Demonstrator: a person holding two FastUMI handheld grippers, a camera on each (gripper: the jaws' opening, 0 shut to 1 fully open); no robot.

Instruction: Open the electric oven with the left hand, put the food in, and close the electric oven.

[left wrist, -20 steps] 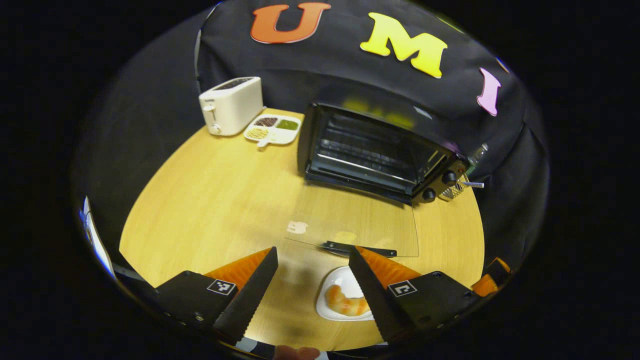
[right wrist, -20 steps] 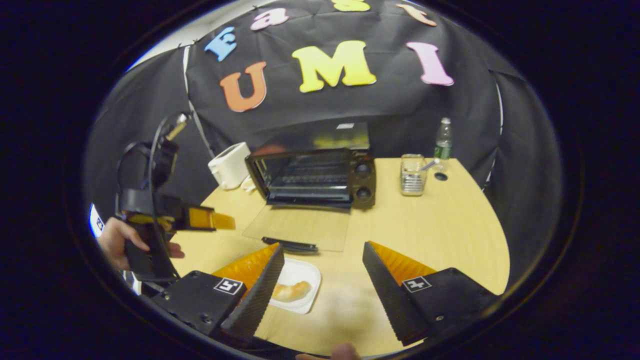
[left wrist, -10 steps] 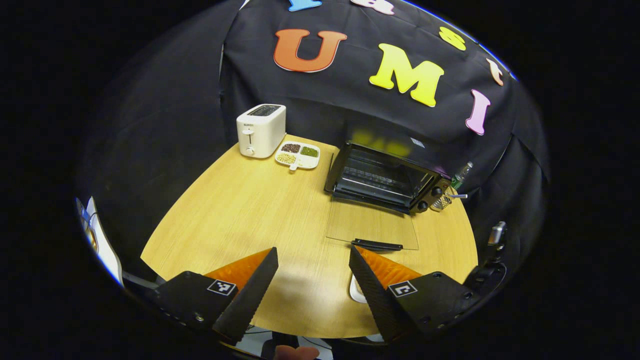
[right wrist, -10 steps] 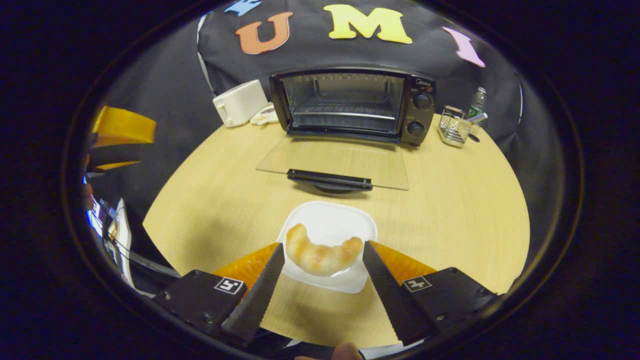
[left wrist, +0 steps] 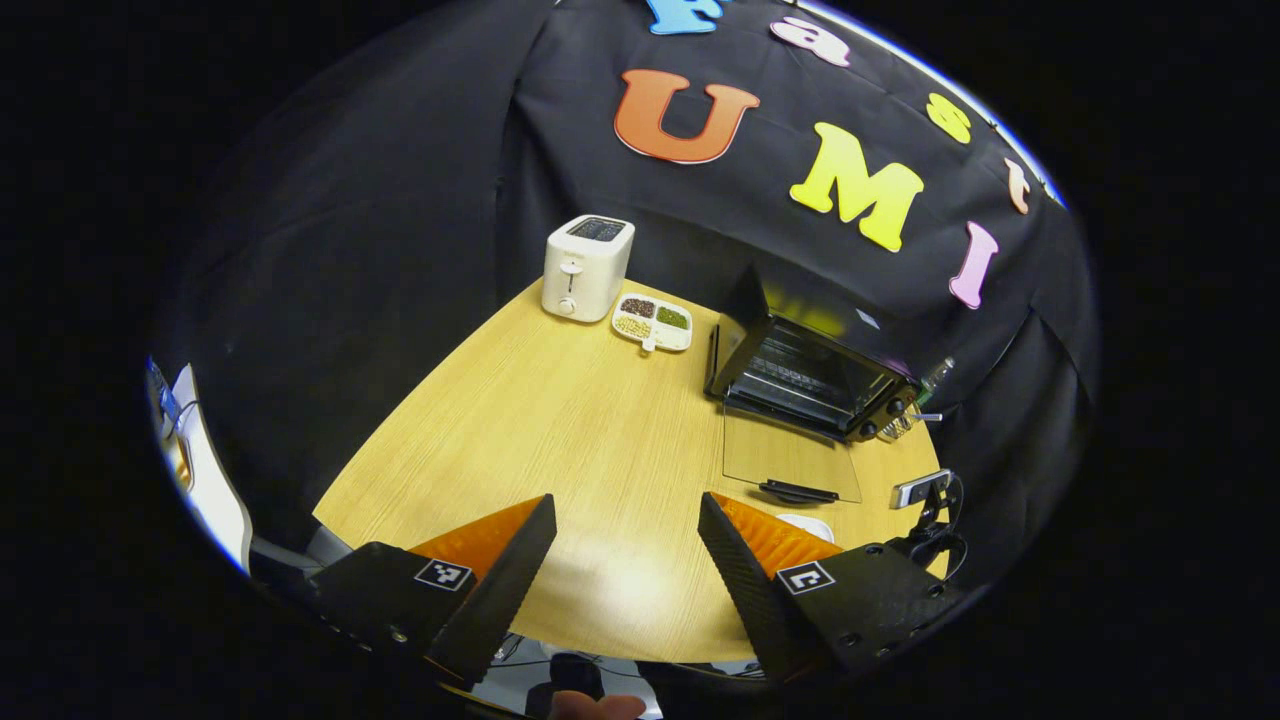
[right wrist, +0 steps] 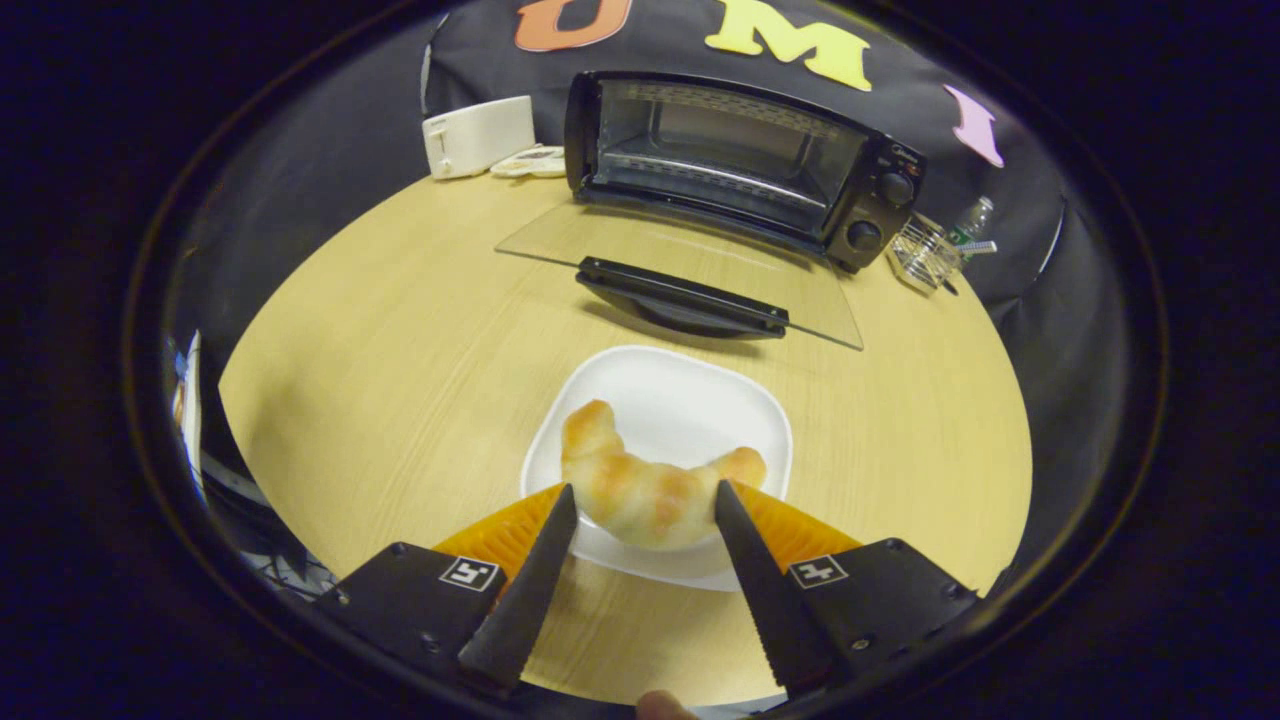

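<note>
The croissant point(right wrist: 640, 495) lies on a white plate point(right wrist: 680, 400) near the table's front edge. My right gripper point(right wrist: 645, 488) is down at the plate, and its two fingers press on the croissant's sides. Beyond the plate stands the black electric oven point(right wrist: 720, 150); its glass door point(right wrist: 690, 255) is folded flat on the table, handle point(right wrist: 680, 300) toward me. My left gripper point(left wrist: 625, 500) hangs open and holds nothing, high over the table's near left side, well back from the oven point(left wrist: 800, 370). A sliver of the plate point(left wrist: 805, 522) peeks past its right finger.
A white toaster point(left wrist: 587, 267) and a divided dish of beans point(left wrist: 655, 323) sit at the back left of the round wooden table point(left wrist: 560, 430). Right of the oven are a wire basket point(right wrist: 925, 255) and a bottle point(right wrist: 975, 215).
My right gripper dropped closer to the plate and its fingers narrowed onto the croissant. My left gripper pulled back and up, away from the oven, still open.
</note>
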